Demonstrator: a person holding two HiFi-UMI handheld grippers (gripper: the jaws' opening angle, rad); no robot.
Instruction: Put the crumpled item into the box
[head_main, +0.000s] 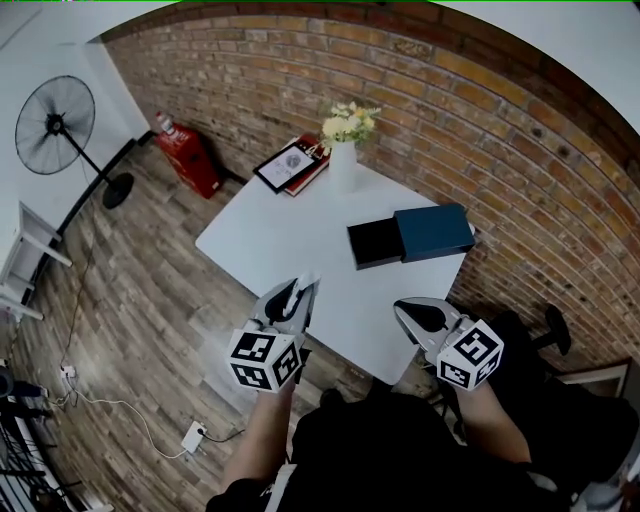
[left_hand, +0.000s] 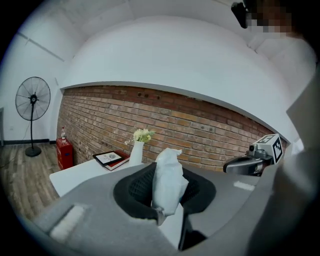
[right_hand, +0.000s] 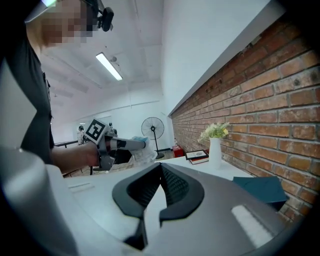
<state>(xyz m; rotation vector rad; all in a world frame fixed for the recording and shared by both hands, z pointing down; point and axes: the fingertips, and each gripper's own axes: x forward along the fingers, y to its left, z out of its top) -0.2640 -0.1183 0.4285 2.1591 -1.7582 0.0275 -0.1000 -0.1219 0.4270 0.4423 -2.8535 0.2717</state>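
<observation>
Over the desk (head_main: 290, 240), bring the left gripper (head_main: 299, 288), clamped on the crumpled item (left_hand: 169, 180), above the centre-right open box (head_main: 376, 243) before releasing; right gripper (head_main: 403, 311) closed, empty.

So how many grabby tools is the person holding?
2. The left tool is by the white table's near edge, shut on the crumpled item. The right tool is beside it, nearer the box, shut and empty. None seem hidden.
</observation>
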